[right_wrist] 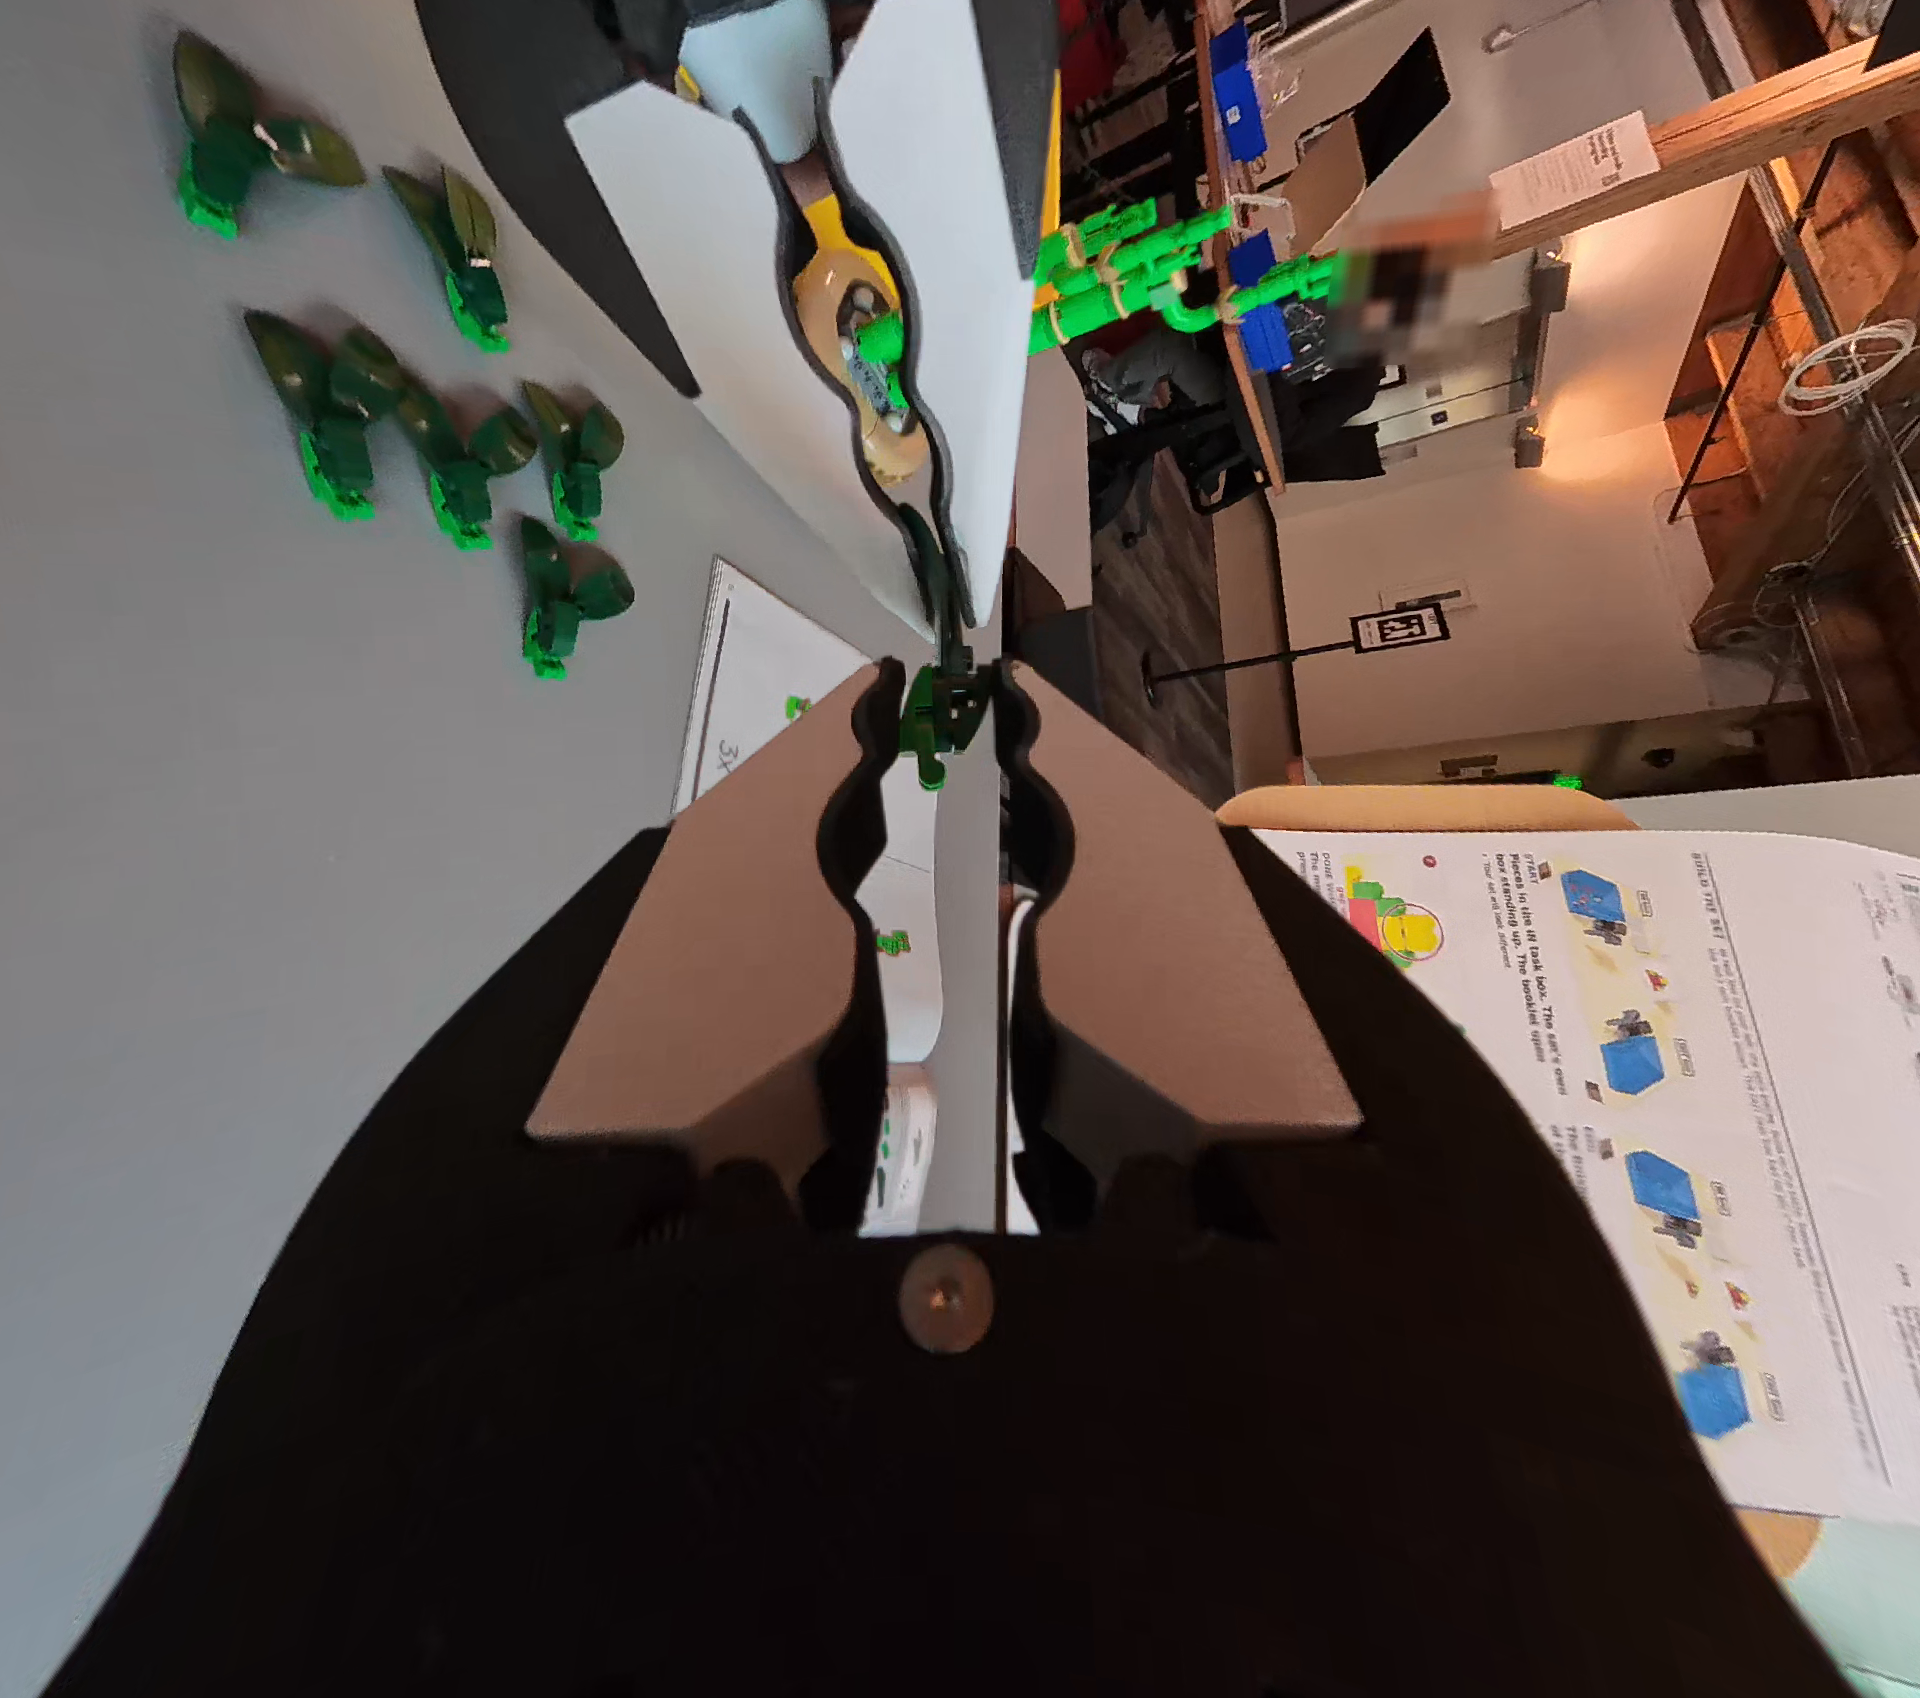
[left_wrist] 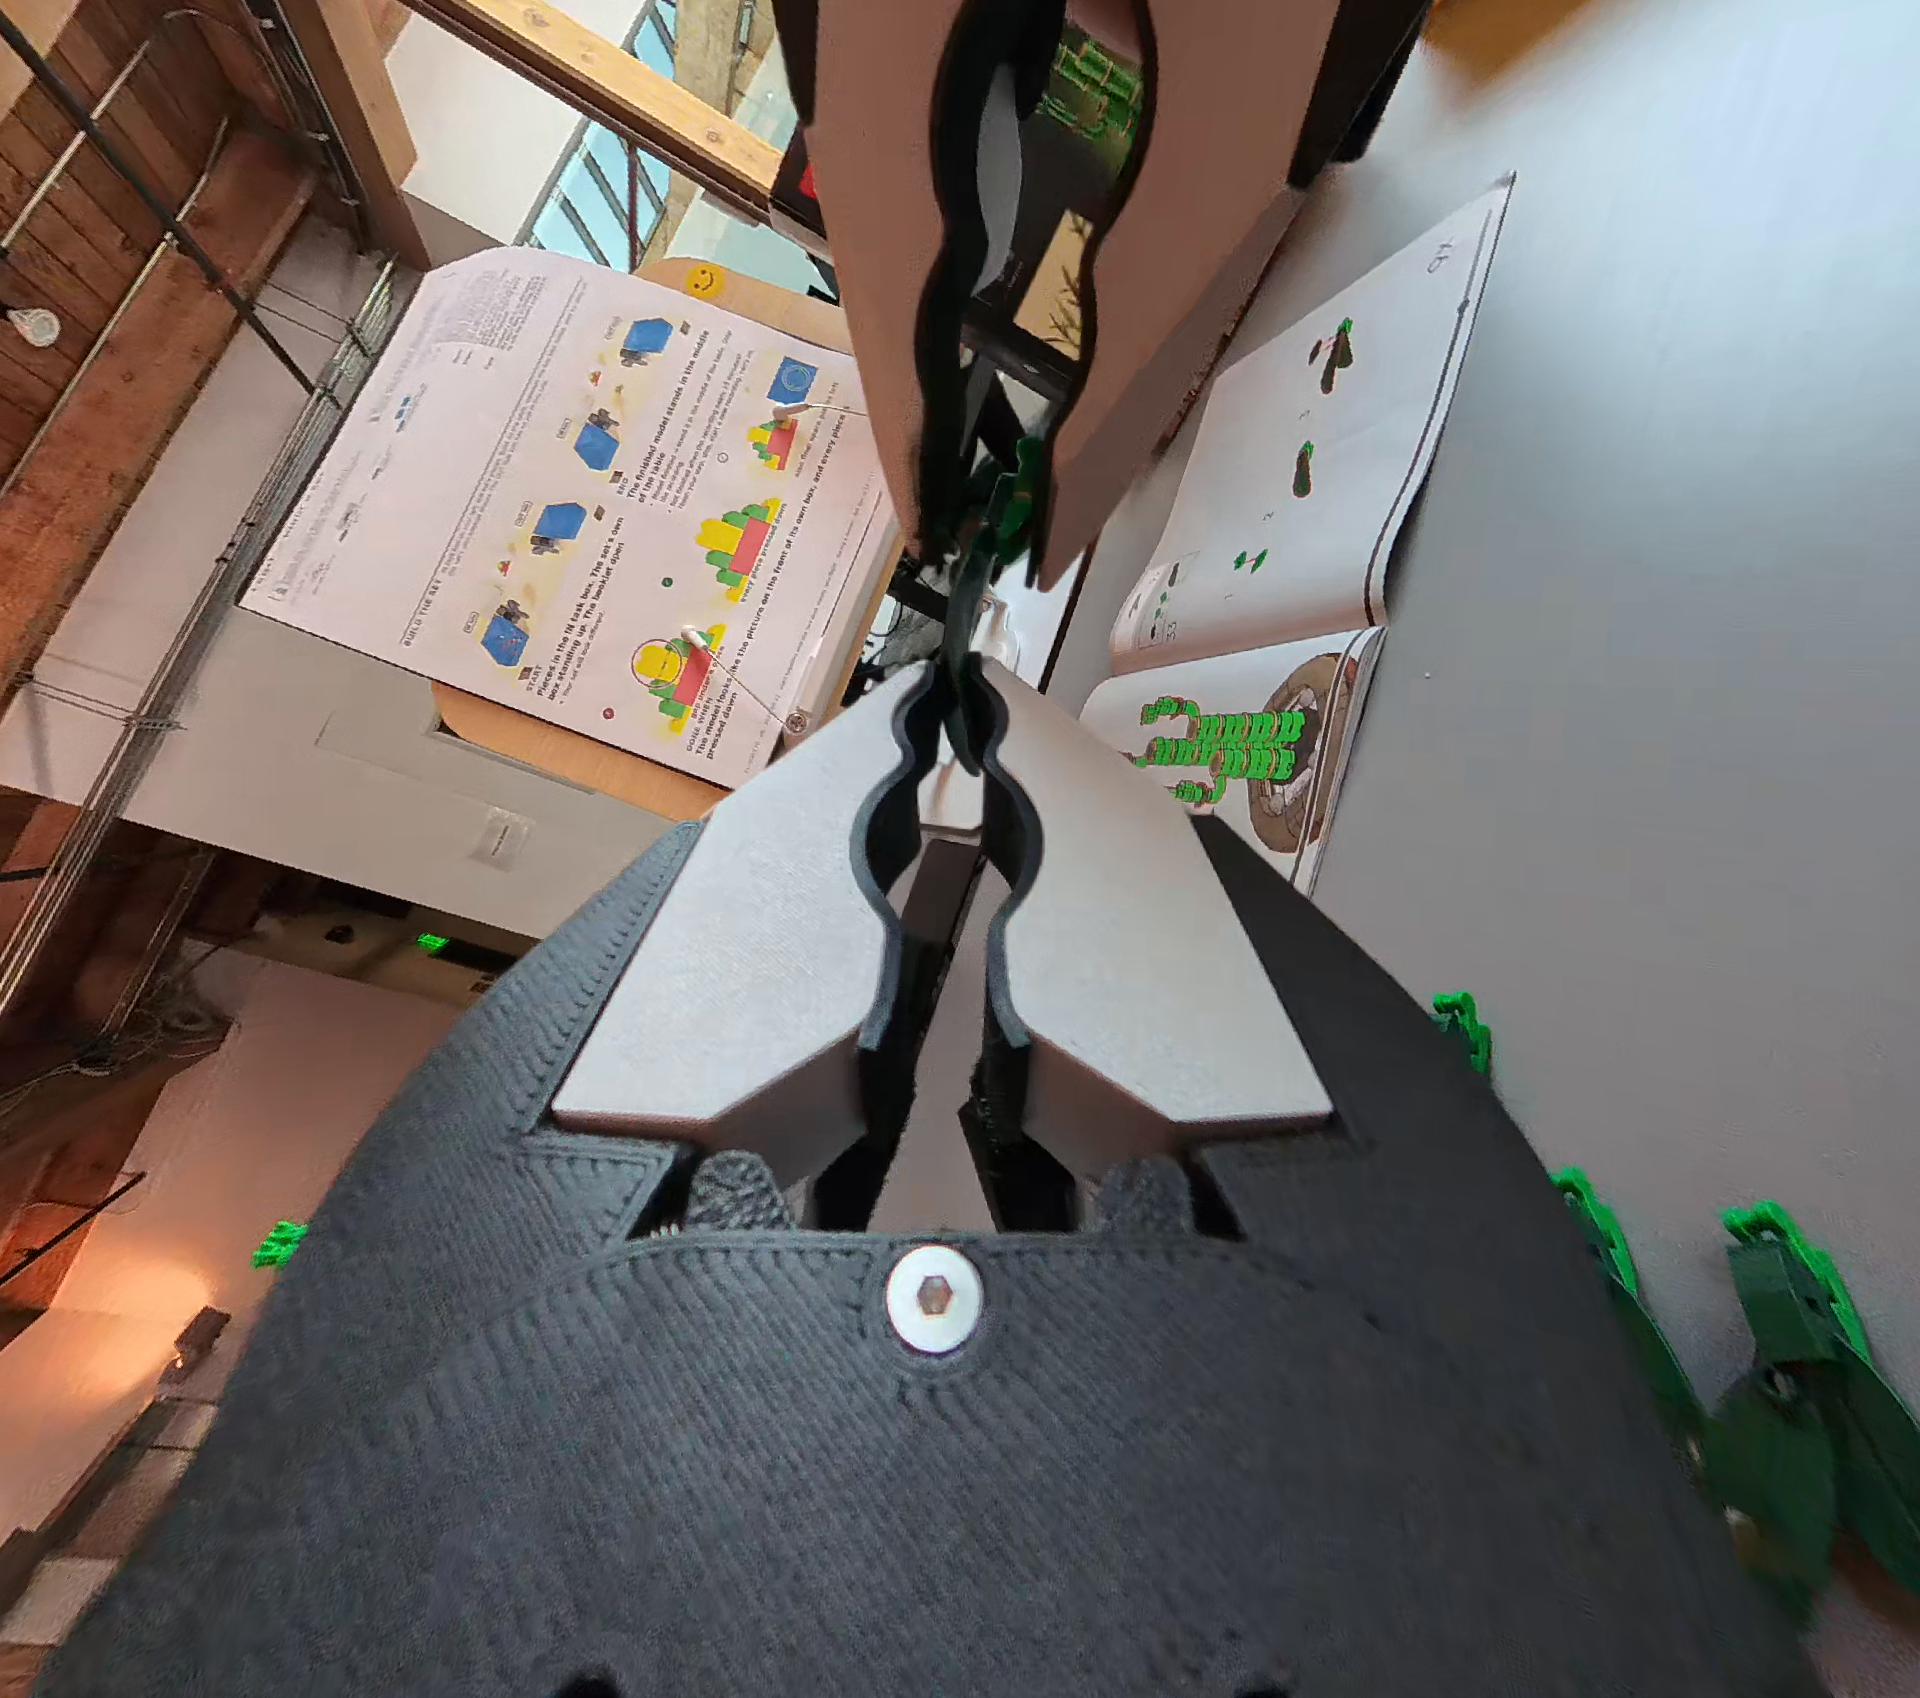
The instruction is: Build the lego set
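the left gripper (left_wrist: pixel 961 718) and the right gripper (right_wrist: pixel 940 713) meet tip to tip above the grey table (left_wrist: pixel 1662 505). both jaws are nearly closed, each pinching an end of one small green leaf piece (right_wrist: pixel 935 718), though its dark end is hard to see. more leaf pieces (right_wrist: pixel 457 453) lie at 10 o'clock in the right view, and the booklet (left_wrist: pixel 1299 505) at 2 o'clock in the left view.

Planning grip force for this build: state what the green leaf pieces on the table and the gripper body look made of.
Small green leaf-shaped assemblies: likely hard moulded plastic, smooth, slightly glossy, with crisp studded bases. Black right gripper body: apparently 3D-printed plastic, matte; the left gripper shows fine ridged layer lines.
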`<state>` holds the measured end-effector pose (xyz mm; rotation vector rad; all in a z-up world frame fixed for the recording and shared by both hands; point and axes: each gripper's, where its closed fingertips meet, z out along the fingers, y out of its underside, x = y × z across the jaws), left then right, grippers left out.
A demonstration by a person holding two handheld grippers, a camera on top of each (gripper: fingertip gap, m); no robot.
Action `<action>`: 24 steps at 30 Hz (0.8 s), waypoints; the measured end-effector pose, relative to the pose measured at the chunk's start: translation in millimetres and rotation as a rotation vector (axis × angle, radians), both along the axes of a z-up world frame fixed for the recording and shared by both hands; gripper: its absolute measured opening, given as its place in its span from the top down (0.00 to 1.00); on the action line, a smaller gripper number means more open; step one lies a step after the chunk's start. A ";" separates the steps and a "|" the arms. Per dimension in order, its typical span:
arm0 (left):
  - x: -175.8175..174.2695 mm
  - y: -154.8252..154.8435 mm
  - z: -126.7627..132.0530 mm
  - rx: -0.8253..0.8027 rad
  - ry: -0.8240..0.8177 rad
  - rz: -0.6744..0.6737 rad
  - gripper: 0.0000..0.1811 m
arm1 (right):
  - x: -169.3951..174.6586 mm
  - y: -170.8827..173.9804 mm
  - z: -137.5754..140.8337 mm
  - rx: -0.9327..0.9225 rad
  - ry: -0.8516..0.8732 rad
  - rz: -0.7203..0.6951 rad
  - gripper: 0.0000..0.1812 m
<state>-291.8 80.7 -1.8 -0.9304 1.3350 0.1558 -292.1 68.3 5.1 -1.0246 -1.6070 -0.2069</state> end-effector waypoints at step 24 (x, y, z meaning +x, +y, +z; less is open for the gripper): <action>-11.7 7.5 38.0 -0.444 -0.470 -0.092 0.89 | 1.8 23.0 38.9 0.161 0.248 -0.165 0.93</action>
